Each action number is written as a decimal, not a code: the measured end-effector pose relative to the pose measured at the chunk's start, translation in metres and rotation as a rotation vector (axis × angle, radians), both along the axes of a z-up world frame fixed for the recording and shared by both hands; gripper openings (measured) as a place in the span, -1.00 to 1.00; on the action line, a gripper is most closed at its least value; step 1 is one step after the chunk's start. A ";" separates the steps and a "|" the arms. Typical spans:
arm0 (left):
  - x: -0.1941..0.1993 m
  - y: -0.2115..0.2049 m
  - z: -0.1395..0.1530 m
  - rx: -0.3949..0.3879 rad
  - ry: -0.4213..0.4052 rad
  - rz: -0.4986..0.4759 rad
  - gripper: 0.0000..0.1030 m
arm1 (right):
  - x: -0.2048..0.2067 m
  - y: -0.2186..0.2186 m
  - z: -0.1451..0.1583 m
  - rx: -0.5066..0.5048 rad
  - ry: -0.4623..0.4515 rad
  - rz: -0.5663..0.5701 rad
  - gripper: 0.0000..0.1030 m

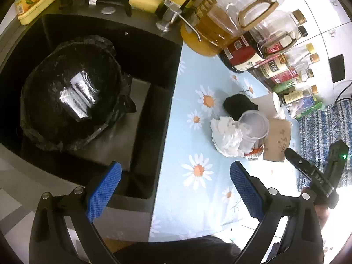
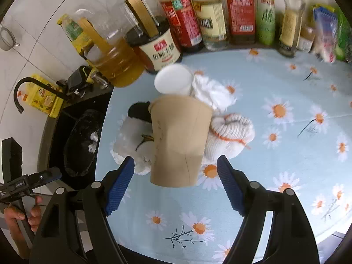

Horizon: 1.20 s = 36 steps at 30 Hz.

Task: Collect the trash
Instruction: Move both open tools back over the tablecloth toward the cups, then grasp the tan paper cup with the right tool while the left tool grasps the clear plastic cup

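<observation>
left gripper wide open, empty | right gripper open, astride paper cup

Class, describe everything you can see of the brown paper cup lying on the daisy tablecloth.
The brown paper cup is plain kraft-coloured card with a faint side seam and pencil-like marks. It lies on its side on the daisy tablecloth, base toward the right gripper, whose open blue pads flank it without pressing. Crumpled white tissue and a white knitted cloth lie against it.

Left wrist steeply above sink edge, right wrist closer over tablecloth, sharing trash pile
</observation>
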State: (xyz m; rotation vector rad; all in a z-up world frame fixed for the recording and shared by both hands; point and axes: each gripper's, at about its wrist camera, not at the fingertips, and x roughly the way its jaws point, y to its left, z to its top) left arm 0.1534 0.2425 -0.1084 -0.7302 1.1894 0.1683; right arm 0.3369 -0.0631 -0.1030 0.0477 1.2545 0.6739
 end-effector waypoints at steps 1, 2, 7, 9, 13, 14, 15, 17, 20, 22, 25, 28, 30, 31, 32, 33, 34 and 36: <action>0.000 -0.002 0.000 0.004 0.005 0.001 0.87 | 0.001 -0.001 -0.004 0.005 0.014 0.003 0.49; 0.001 -0.005 0.001 0.009 0.011 0.002 0.87 | 0.003 -0.002 -0.009 0.019 0.033 0.007 0.49; 0.001 -0.014 0.003 0.021 0.026 0.015 0.87 | 0.011 0.001 -0.020 0.058 0.080 0.023 0.49; 0.001 -0.017 0.002 0.022 0.033 0.020 0.87 | 0.013 0.002 -0.025 0.067 0.098 0.030 0.47; 0.000 -0.022 0.001 0.026 0.045 0.025 0.87 | 0.017 0.005 -0.034 0.090 0.147 0.040 0.23; 0.000 -0.023 0.001 0.027 0.046 0.027 0.87 | 0.017 0.006 -0.036 0.101 0.160 0.046 0.22; 0.000 -0.024 0.001 0.028 0.046 0.027 0.87 | 0.017 0.006 -0.037 0.105 0.165 0.049 0.19; 0.001 -0.025 0.001 0.028 0.048 0.030 0.87 | 0.018 0.007 -0.037 0.102 0.165 0.048 0.12; 0.002 -0.026 0.002 0.030 0.047 0.028 0.87 | 0.018 0.006 -0.037 0.100 0.164 0.045 0.11; 0.003 -0.027 0.002 0.029 0.044 0.030 0.87 | 0.018 0.005 -0.035 0.101 0.157 0.049 0.11; 0.006 -0.030 0.002 0.029 0.042 0.020 0.87 | 0.016 0.001 -0.032 0.102 0.145 0.054 0.10; 0.013 -0.036 0.003 0.030 0.038 0.000 0.87 | 0.013 -0.002 -0.027 0.110 0.132 0.054 0.09; 0.018 -0.040 0.003 0.032 0.036 -0.017 0.87 | 0.012 -0.005 -0.022 0.119 0.120 0.053 0.09; 0.021 -0.042 0.003 0.032 0.034 -0.026 0.87 | 0.011 -0.007 -0.020 0.122 0.113 0.052 0.09; 0.025 -0.045 0.003 0.032 0.031 -0.038 0.87 | 0.010 -0.009 -0.016 0.125 0.103 0.048 0.09; 0.029 -0.047 0.003 0.033 0.029 -0.048 0.87 | 0.010 -0.012 -0.013 0.130 0.095 0.044 0.09; 0.032 -0.049 0.003 0.033 0.028 -0.058 0.87 | 0.010 -0.015 -0.011 0.134 0.090 0.041 0.09; 0.041 -0.055 0.002 0.036 0.023 -0.084 0.87 | 0.009 -0.023 -0.005 0.140 0.073 0.029 0.08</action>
